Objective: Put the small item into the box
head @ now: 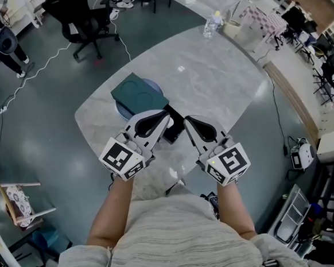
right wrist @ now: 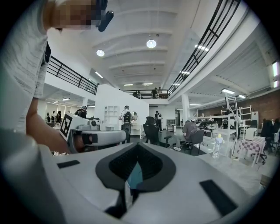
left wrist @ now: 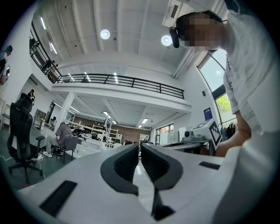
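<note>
The box lies left of centre on the table, a bottle at its far edge, a chair beyond.

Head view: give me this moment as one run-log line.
left gripper: jaws a slit apart, empty | right gripper: jaws shut, empty | both above table edge | green box just ahead

Left gripper and right gripper: light-grey bodies, black ribbed pads, black-and-white square-marker cubes. Operator wears a grey-striped short-sleeved shirt.
</note>
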`<state>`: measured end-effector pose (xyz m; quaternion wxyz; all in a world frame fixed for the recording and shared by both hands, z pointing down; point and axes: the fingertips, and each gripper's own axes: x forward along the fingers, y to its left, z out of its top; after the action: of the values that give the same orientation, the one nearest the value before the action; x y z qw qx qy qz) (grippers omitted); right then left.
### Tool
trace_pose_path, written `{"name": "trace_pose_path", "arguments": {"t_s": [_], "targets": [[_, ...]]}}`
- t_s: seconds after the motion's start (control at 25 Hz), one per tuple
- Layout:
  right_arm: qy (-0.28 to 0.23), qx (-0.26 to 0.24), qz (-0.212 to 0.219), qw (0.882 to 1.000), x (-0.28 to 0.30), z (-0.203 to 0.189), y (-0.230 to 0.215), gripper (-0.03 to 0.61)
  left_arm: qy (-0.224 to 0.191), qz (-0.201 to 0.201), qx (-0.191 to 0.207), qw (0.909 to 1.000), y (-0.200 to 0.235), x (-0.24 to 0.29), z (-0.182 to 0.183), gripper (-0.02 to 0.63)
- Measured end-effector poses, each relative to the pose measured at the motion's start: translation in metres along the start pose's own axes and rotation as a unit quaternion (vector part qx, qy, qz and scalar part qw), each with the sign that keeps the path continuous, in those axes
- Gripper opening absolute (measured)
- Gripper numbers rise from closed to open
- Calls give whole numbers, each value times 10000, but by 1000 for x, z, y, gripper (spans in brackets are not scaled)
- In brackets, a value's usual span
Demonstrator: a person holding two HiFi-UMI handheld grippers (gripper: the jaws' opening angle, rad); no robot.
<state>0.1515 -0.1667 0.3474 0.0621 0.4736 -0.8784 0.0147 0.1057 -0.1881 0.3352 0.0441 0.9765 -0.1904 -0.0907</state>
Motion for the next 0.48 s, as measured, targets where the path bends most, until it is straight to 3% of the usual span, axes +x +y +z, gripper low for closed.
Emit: {"name": "trace_pose_path", "arguments": {"t_s": [0.48], "targets": [[13, -17, 27, 10000, -3, -2, 1, 18, -15, -61, -32, 10000, -4, 2, -4, 34]]}}
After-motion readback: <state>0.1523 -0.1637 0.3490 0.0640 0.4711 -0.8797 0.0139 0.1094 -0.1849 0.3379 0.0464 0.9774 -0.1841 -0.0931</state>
